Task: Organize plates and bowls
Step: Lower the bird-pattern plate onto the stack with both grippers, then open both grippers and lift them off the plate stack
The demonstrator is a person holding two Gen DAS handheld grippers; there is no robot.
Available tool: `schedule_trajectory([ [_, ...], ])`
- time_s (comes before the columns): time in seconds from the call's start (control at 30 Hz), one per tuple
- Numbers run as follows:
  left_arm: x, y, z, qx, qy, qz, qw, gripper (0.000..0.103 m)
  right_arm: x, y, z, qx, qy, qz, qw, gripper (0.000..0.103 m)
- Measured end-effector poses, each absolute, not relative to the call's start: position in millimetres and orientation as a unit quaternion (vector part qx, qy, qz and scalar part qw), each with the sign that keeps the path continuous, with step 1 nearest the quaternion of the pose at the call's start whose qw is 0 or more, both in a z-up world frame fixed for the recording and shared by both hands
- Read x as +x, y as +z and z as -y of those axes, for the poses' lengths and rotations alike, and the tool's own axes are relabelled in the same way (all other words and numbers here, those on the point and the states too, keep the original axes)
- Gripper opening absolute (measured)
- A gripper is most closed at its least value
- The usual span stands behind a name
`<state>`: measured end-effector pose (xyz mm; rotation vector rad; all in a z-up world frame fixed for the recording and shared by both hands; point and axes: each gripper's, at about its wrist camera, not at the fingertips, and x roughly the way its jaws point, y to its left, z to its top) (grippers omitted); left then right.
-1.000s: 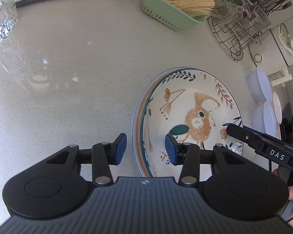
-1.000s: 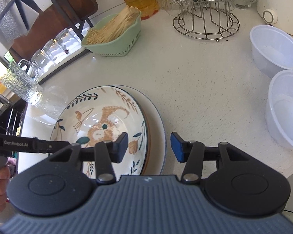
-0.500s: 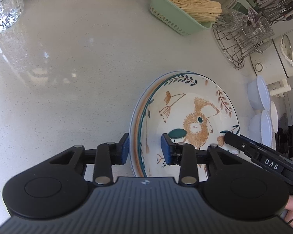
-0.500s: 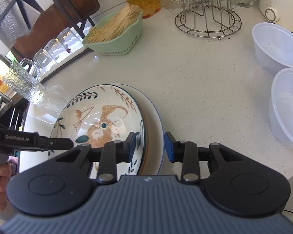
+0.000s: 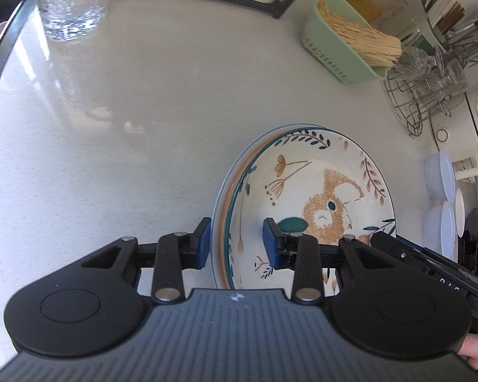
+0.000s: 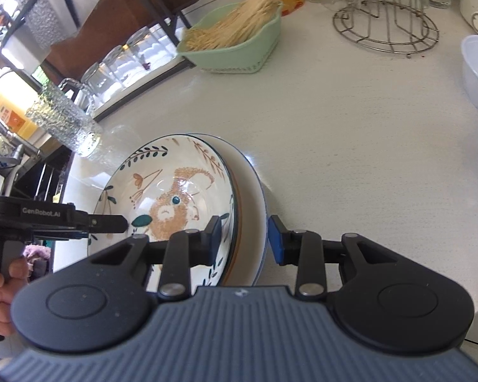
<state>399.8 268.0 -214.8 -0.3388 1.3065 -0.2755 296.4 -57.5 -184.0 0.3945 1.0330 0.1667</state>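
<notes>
- My left gripper (image 5: 237,242) has its jaws on both sides of the left rim of the plates (image 5: 302,197). One pad sits outside the rim and one sits inside the top plate. The pads look very close to the rim, but I cannot tell if they press it.
- My right gripper (image 6: 243,238) does the same on the right rim. One pad is inside the top plate and one is just outside the bottom plate. I cannot tell if these pads squeeze either.
- The plates sit in a stack on the white counter (image 5: 127,121), close to me. The top plate (image 6: 175,191) has a brown animal, flowers and leaves painted on it. Under it is a plain white plate (image 6: 255,210) with a blue edge.
- Two white bowls (image 5: 439,203) stand near each other, off to the right of the plates.
- A green basket (image 6: 239,54) full of thin sticks is at the back of the counter.
- A wire rack (image 6: 385,28) with glasses stands next to the basket.
- A bumpy glass (image 5: 70,3) stands far off at the back left.
</notes>
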Motion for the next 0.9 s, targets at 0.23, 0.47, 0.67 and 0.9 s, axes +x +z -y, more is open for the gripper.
schedule_trajectory([
  [0.23,396,-209,-302,-0.156,-0.102,-0.602,0.776,0.039,303,-183,28,0.175,0.103,-0.494,0.846,0.036],
  [0.47,397,-204,-324,-0.155,-0.098,-0.603,0.777,0.039,308,-184,8,0.165,0.108,-0.494,0.847,0.036],
  [0.67,396,-198,-335,-0.161,-0.103,-0.606,0.772,0.039,306,-185,5,0.171,0.096,-0.489,0.85,0.035],
  [0.9,398,-181,-334,-0.129,-0.112,-0.585,0.793,0.04,299,-172,9,0.174,0.061,-0.464,0.866,0.035],
])
